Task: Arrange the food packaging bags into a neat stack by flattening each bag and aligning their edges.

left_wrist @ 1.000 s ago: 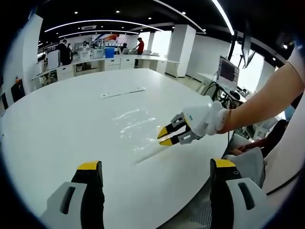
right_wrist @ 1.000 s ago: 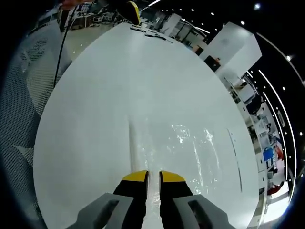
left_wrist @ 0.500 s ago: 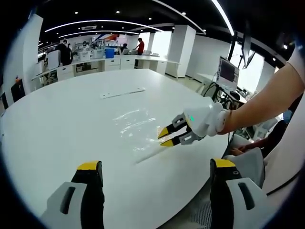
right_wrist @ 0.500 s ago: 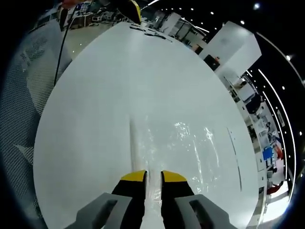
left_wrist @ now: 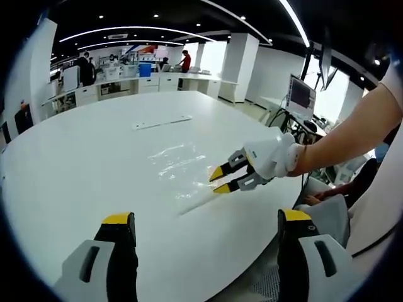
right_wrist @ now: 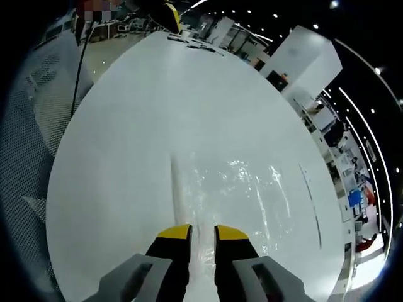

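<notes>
Round white table (left_wrist: 75, 157); clear bags (left_wrist: 179, 165) flat near its middle, glinting, edges hard to trace, count of bags impossible to tell. Right gripper (left_wrist: 218, 178) at the bags' near-right edge, seen from the left gripper view, held by a hand in a white glove (left_wrist: 286, 158); yellow tips parted a little, just above or on the plastic. In the right gripper view, right gripper (right_wrist: 202, 234) with a narrow gap between jaws, a thin fold of bags (right_wrist: 233, 195) running into that gap; pinched or merely lying there, cannot tell. Left gripper (left_wrist: 204, 220) low over the near table edge, jaws spread wide, nothing between them, well apart from the bags. Thin white strip (left_wrist: 162, 122) beyond the bags.
</notes>
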